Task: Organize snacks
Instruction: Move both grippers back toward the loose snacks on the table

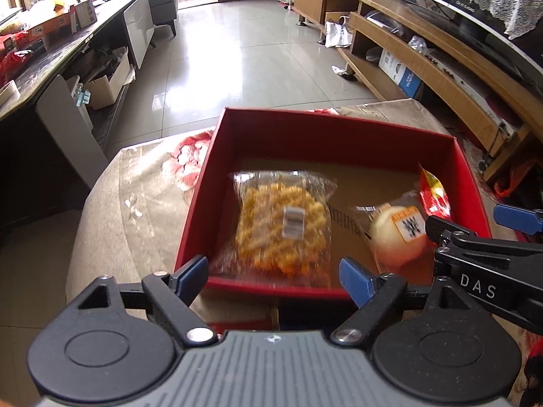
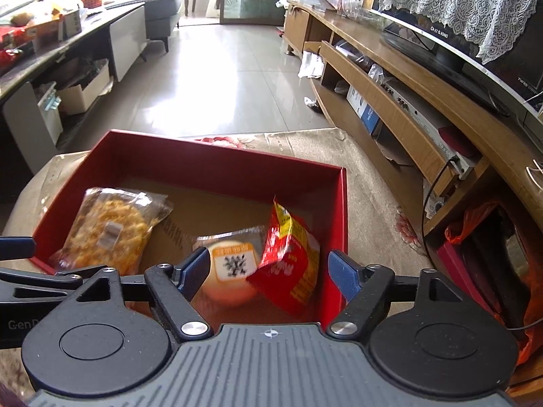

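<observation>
A red box (image 1: 244,125) (image 2: 217,164) stands on a floral-covered table. In it lie a clear bag of yellow twisted snacks (image 1: 281,227) (image 2: 105,230), a round pale bun in clear wrap with an orange label (image 1: 397,237) (image 2: 230,271), and a red and yellow packet (image 1: 434,190) (image 2: 292,264). My left gripper (image 1: 275,274) is open and empty at the box's near edge, in front of the snack bag. My right gripper (image 2: 268,271) is open and empty over the bun and red packet; it also shows in the left wrist view (image 1: 475,234).
The floral cloth (image 1: 146,183) (image 2: 370,183) covers the table around the box. A wooden TV stand (image 1: 424,68) (image 2: 407,101) runs along the right. A dark counter with boxes (image 1: 51,40) is on the left. Tiled floor (image 1: 237,51) lies beyond.
</observation>
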